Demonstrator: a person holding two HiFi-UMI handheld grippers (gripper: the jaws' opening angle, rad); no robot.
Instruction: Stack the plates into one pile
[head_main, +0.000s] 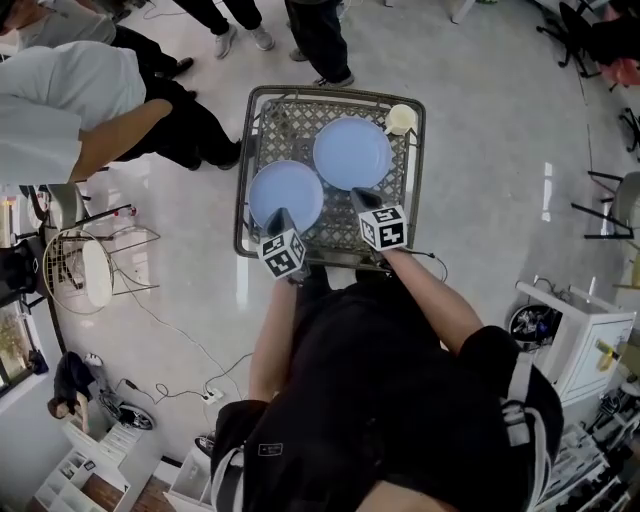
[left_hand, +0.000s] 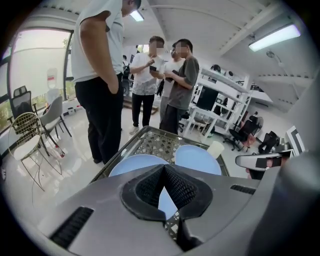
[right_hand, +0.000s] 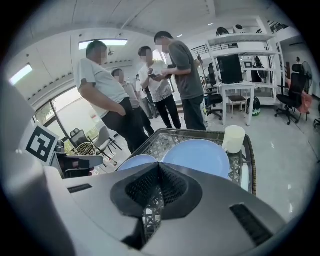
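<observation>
Two pale blue plates lie flat on the lattice-patterned tabletop (head_main: 292, 122). The nearer plate (head_main: 286, 195) is toward the left and the farther plate (head_main: 352, 152) toward the right, their rims just beside each other; whether they touch I cannot tell. A cream cup (head_main: 401, 118) stands at the far right corner, close to the farther plate. People stand beyond the tabletop, apart from it.

The left gripper (head_main: 281, 213) hangs over the near edge of the nearer plate, and the right gripper (head_main: 358, 193) over the near edge of the farther one. Both pairs of fingers are closed tip to tip and hold nothing, so stacking has not begun.

The plates look stiff, smooth and shallow. They are probably light enough for one gripper, but glossy and likely to slip or pivot in a narrow pinch. If they are ceramic, a drop or a hard set-down could chip them. The sensible hold is the near rim, with one finger slid under the lip and one on top. That calls for opening the fingers first, then carrying the plate level and lowering it gently onto the other.
</observation>
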